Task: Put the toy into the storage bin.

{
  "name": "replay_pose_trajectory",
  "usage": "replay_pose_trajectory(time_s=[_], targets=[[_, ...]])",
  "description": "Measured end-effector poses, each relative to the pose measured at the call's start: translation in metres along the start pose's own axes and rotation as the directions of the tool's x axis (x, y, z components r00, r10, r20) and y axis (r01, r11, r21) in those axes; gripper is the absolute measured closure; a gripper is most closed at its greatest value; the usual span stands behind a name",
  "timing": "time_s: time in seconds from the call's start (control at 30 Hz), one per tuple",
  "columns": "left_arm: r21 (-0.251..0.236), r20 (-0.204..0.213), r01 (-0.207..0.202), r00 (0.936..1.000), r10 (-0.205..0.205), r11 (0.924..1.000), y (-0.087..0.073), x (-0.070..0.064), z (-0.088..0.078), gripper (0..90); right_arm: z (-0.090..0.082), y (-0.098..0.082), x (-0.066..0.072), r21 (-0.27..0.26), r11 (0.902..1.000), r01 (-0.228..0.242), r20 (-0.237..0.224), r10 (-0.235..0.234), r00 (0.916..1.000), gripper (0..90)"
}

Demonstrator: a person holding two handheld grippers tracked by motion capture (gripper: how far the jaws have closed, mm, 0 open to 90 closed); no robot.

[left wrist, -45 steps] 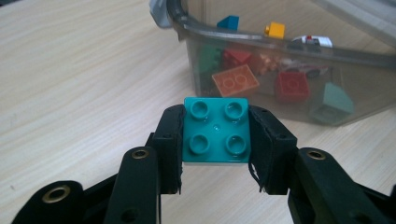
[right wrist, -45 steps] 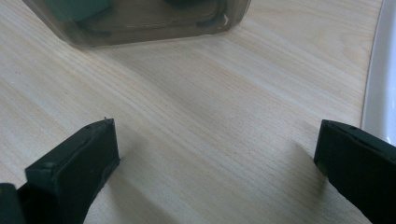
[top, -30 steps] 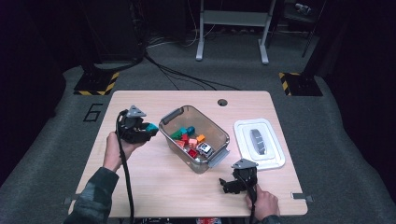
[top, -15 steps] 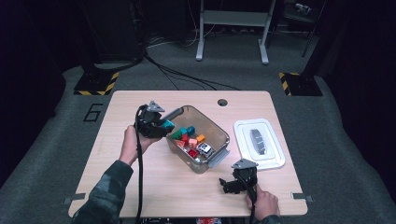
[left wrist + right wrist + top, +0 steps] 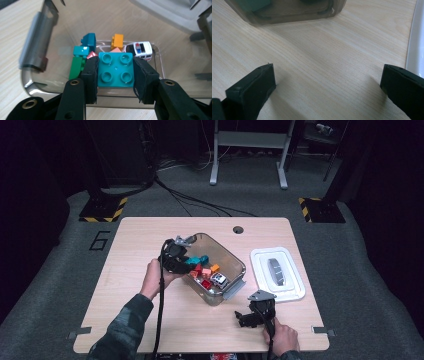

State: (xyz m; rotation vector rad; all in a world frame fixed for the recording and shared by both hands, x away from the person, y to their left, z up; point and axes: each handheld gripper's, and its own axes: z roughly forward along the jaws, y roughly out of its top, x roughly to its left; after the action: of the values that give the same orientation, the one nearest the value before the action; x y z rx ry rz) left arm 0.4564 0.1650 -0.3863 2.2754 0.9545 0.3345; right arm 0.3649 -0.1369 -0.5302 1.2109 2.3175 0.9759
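From the high view, your left gripper point(image 5: 186, 262) has moved right since a second ago: it was out over the bare counter point(image 5: 140, 235) left of the bin point(image 5: 235, 265), reached the bin's left rim half a second ago, and now sits over the bin's left part. Your right gripper point(image 5: 248, 318) has stayed put near the near edge, just near of the bin's near corner. The white lid point(image 5: 295, 292) lies flat to the right of the bin, unchanged.

In the left gripper view, your left gripper point(image 5: 115, 72) is clamped on a teal brick point(image 5: 115, 70), one jaw on each side, studs facing the camera. It hangs above the bin point(image 5: 35, 50), over a green brick point(image 5: 76, 67), an orange brick point(image 5: 117, 41) and a toy police car point(image 5: 141, 50) on the bin's floor.

In the right gripper view, your right gripper point(image 5: 327, 80) is spread wide with nothing between its jaws, low over the counter point(image 5: 324, 62). The bin's base point(image 5: 287, 15) lies ahead, and the lid's edge point(image 5: 414, 35) is at the right.
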Motion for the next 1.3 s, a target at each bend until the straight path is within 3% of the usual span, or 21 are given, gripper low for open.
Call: replay_pose_trajectory(time_s=[0.13,0.43,0.73,1.03,1.3], targets=[[0.03,0.011,-0.008,0.9999,0.008,0.9995,-0.002,-0.002,0.004,58.3,0.0,0.0,0.0,0.0,1.0,0.0,0.0,0.0,1.0,0.0],[0.025,0.009,-0.003,1.0,0.003,0.9997,-0.004,-0.002,-0.001,54.9,0.0,0.0,0.0,0.0,1.0,0.0,0.0,0.0,1.0,0.0],[-0.023,-0.005,0.012,0.9999,-0.013,0.9997,-0.016,0.0,-0.022,29.0,0.0,0.0,0.0,0.0,1.0,0.001,0.0,-0.001,1.0,0.0],[-0.094,-0.026,0.049,0.9983,-0.052,0.9944,-0.043,0.006,-0.045,17.3,0.0,0.0,0.0,0.0,1.0,0.0,0.0,0.0,1.0,0.0],[-0.086,-0.047,0.103,0.9931,-0.108,0.9909,-0.083,0.022,-0.051,14.2,0.0,0.0,0.0,0.0,1.0,0.001,-0.001,-0.001,1.0,0.0]])
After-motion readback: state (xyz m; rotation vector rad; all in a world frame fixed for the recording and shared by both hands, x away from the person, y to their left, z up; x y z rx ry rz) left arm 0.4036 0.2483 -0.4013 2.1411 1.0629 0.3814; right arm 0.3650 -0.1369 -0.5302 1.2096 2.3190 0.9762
